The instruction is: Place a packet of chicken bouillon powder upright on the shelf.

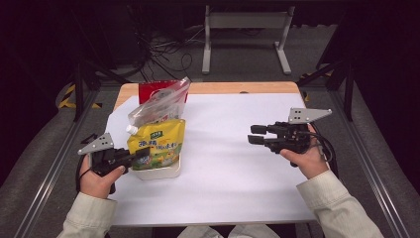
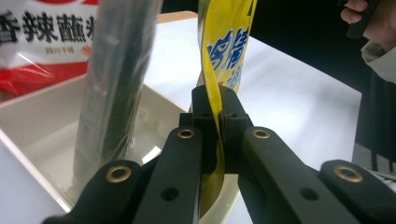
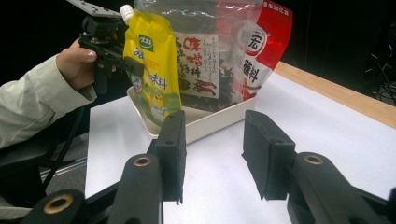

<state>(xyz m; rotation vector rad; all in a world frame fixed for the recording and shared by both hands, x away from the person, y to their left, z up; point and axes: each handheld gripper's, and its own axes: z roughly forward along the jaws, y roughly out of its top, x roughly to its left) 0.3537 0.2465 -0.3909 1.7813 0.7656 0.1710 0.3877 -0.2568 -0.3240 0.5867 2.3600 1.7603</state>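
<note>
- The yellow spouted pouch (image 1: pixel 157 143) was glossy, soft plastic with a white screw cap at its top corner, blue lettering and a green band lower down.
- It stood in the shallow cream tray (image 1: pixel 163 173) at the left side of the white-covered table (image 1: pixel 233 163), in front of a clear bag (image 1: pixel 161 105) of dark dried contents and a red packet (image 1: pixel 151 90).
- The left gripper (image 1: pixel 141 154) had its black jaws pressed together on the pouch's thin side edge, which bent between the pads.
- The right gripper (image 1: pixel 253 134) hovered well apart over bare table, its matte jaws spread with nothing between them.
</note>
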